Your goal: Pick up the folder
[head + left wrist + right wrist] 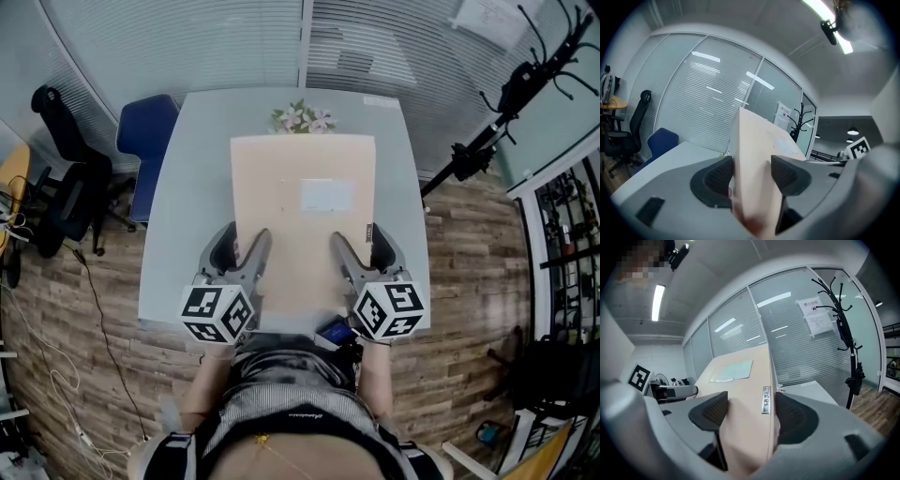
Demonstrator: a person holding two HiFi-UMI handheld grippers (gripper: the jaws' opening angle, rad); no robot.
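A wide beige folder (pixel 302 211) with a pale label on its cover hovers above the grey table (pixel 192 187), held at its near edge from both sides. My left gripper (pixel 242 251) is shut on its left near corner, and in the left gripper view the dark pads (pixel 717 177) press both faces of the folder (pixel 754 140). My right gripper (pixel 364 249) is shut on the right near corner. The right gripper view shows the folder (pixel 740 380) between the jaws of the right gripper (pixel 750 416), with a small metal fitting (pixel 766 400) on its spine.
A small bunch of flowers (pixel 302 118) lies at the table's far edge. A blue chair (pixel 145 141) and a black office chair (pixel 66 169) stand to the left. A black coat stand (pixel 506 112) rises at the right. Glass walls with blinds close the far side.
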